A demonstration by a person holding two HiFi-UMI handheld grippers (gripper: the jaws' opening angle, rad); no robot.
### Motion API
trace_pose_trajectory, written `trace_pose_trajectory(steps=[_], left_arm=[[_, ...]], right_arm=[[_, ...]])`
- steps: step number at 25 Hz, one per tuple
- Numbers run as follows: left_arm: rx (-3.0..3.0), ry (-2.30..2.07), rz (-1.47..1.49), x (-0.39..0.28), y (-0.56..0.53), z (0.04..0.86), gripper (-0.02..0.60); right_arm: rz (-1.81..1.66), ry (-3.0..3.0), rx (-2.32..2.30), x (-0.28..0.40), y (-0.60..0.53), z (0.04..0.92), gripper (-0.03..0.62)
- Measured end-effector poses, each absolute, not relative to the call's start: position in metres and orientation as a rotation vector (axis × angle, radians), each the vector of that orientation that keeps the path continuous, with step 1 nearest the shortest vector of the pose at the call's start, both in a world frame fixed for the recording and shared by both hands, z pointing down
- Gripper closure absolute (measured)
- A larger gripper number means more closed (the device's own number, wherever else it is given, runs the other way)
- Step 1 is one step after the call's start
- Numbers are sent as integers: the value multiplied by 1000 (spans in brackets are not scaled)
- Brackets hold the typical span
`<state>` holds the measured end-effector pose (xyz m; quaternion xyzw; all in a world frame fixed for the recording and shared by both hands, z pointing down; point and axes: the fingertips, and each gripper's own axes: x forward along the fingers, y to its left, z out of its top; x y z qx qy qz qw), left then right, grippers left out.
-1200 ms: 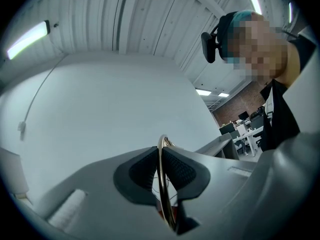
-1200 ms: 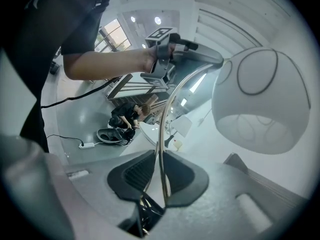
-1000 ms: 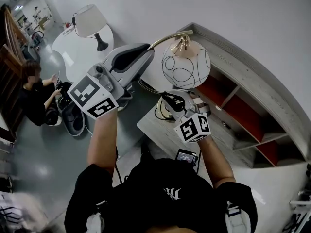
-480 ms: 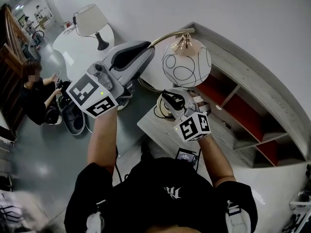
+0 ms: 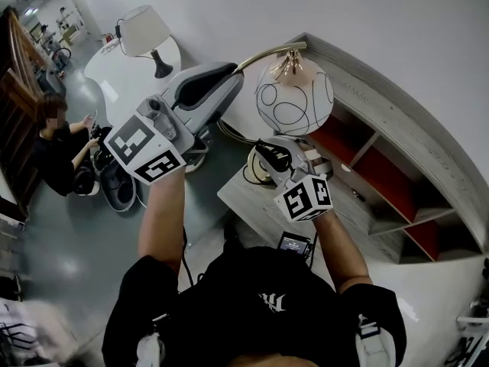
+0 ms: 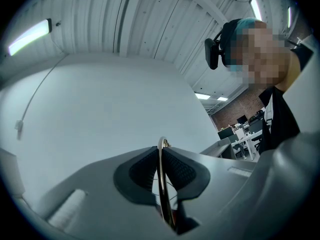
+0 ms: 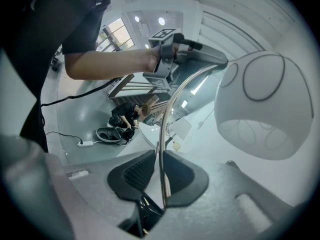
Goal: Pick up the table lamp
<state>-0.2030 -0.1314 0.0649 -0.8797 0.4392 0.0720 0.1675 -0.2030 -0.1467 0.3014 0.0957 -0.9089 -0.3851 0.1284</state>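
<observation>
Table lamp (image 5: 293, 98) was held in front of the person, above the low wooden table (image 5: 246, 202). Its base was hidden behind the right gripper (image 5: 266, 157), so I couldn't confirm it had cleared the tabletop.

Both tools were on the thin curved brass arm (image 5: 263, 55), not on the globe shade (image 7: 262, 109). That's likely because the glass ball is too wide and too fragile to pinch.

- **Left gripper (image 5: 231, 75):** it was clamped high on the bend. In the left gripper view the dark pads (image 6: 142, 171) pressed the brass arm from both sides.
- **Right gripper:** it was closed lower on the same arm. In the right gripper view the rod ran straight between the pads (image 7: 137, 171).

Two grips spaced apart probably served to stop the top-heavy shade swinging the arm round.

Judged stage: lamp secured, lift about done or under way. The main risk was the thin rod twisting in the pads.

A second lamp (image 5: 144, 30) sat on the round white table (image 5: 114, 79), untouched. A shelf unit (image 5: 367, 170) stood on the right.
</observation>
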Motion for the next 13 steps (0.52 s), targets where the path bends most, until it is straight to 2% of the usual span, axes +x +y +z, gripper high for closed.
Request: trace_pose_trajectory(steps=[13], left_arm=[[-2513,1241,202,-202,-135,75,545]], right_arm=[[-1118,-2632,292,-203,-151,312,528]])
